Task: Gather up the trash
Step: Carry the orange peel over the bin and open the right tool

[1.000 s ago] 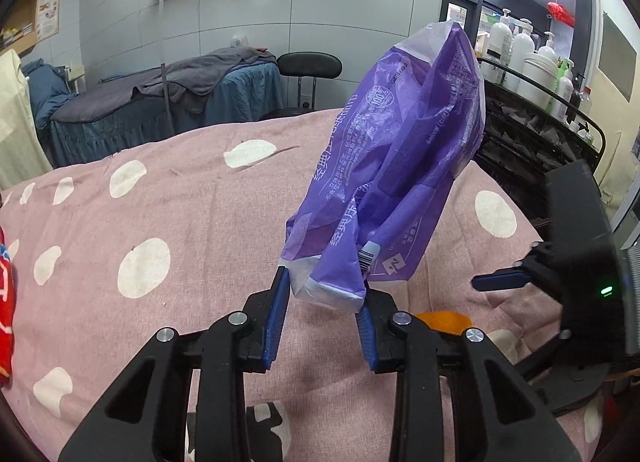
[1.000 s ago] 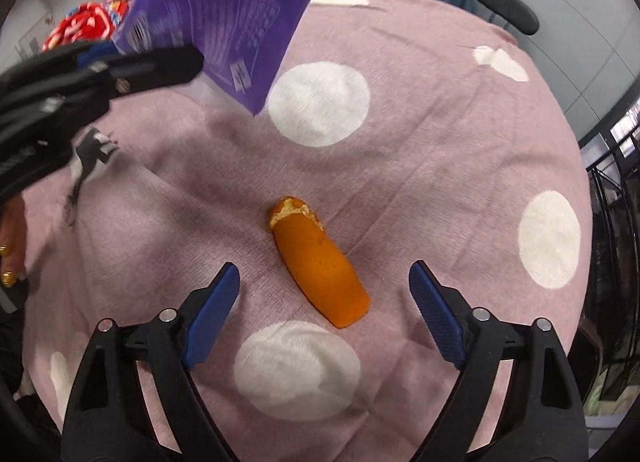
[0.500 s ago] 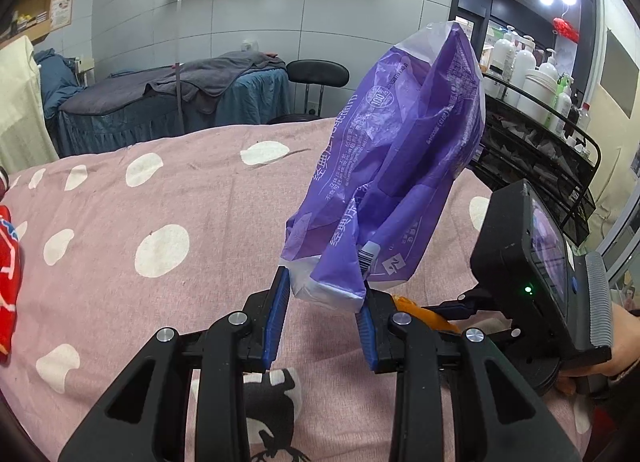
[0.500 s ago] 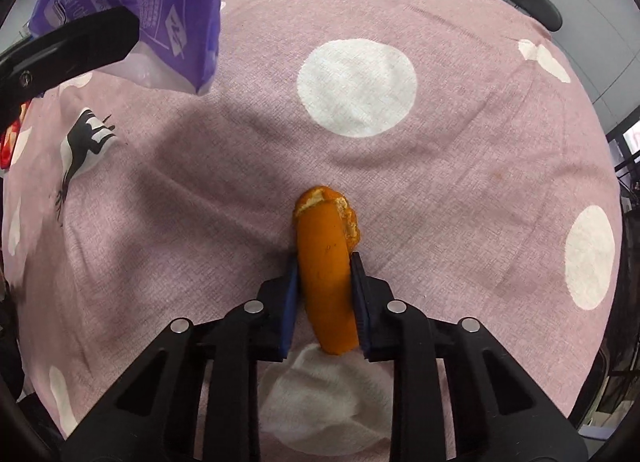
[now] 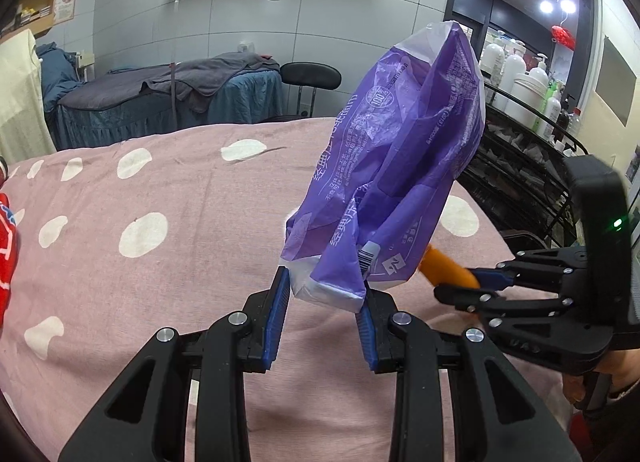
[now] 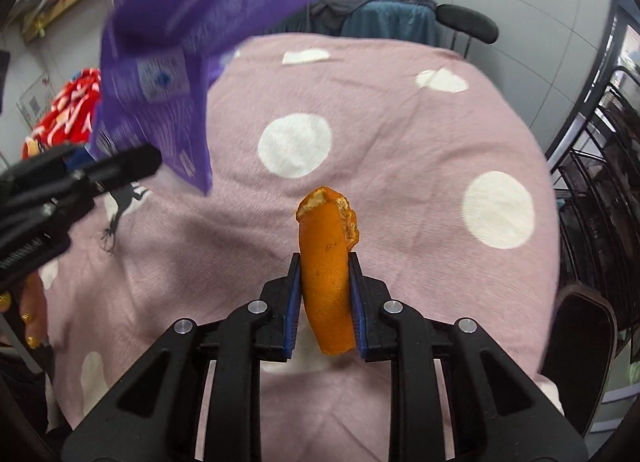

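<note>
My left gripper (image 5: 323, 294) is shut on the lower edge of a purple plastic trash bag (image 5: 394, 165), which stands up above the pink dotted bedspread (image 5: 160, 197). The bag also shows blurred at the upper left of the right wrist view (image 6: 180, 41). My right gripper (image 6: 325, 286) is shut on a strip of orange peel (image 6: 326, 262) and holds it lifted off the bedspread. In the left wrist view the right gripper (image 5: 476, 282) sits just right of the bag with the peel (image 5: 444, 268) pointing at the bag's lower corner.
A black wire rack (image 5: 532, 149) with white bottles stands right of the bed. A red printed cloth (image 6: 64, 113) lies at the left edge. A massage bed (image 5: 168, 97) and black stool (image 5: 310, 75) stand behind.
My right gripper closed on the orange peel, then lifted it off the bedspread toward the bag. My left gripper kept its hold on the bag.
</note>
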Demonstrator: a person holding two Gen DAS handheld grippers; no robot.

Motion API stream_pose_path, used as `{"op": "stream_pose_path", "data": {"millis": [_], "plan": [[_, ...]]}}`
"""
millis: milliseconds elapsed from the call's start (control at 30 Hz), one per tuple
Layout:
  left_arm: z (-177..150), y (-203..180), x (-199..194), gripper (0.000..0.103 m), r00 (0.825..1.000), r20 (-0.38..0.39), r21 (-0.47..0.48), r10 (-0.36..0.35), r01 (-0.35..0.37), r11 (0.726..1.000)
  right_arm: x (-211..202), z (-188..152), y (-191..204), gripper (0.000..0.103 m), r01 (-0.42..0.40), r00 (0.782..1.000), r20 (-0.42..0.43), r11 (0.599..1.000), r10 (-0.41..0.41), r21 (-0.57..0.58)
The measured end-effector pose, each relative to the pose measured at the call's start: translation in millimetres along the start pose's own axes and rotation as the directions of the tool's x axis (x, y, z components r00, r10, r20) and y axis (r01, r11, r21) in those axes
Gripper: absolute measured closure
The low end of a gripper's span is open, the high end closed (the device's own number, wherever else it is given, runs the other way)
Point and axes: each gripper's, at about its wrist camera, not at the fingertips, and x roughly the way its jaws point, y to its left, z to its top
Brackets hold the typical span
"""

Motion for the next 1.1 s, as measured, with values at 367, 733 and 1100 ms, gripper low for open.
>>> {"op": "stream_pose_path", "data": {"millis": [367,733,1100], "plan": [[-2.5,-56.3,6.2,0.071,0.993,-0.024,0.050,-0.119,0.120,0.991,-81.8,-36.8,-55.2,0.080,0.042,0.985,0.158,0.986,-0.068,0.162],[-1.1,-115.3,18.1,0.071,0.972,-0.055,0.142,-0.228,0.233,0.962,-107.2,-75.3,-109.7,0.080,0.130,0.965,0.178,0.942,-0.192,0.311],[0.9,-161.2,36.0,0.071,0.951,-0.097,0.217,-0.293,0.308,0.926,-98.8,-121.3,-180.5,0.080,0.218,0.952,0.090,0.855,-0.292,0.470]]}}
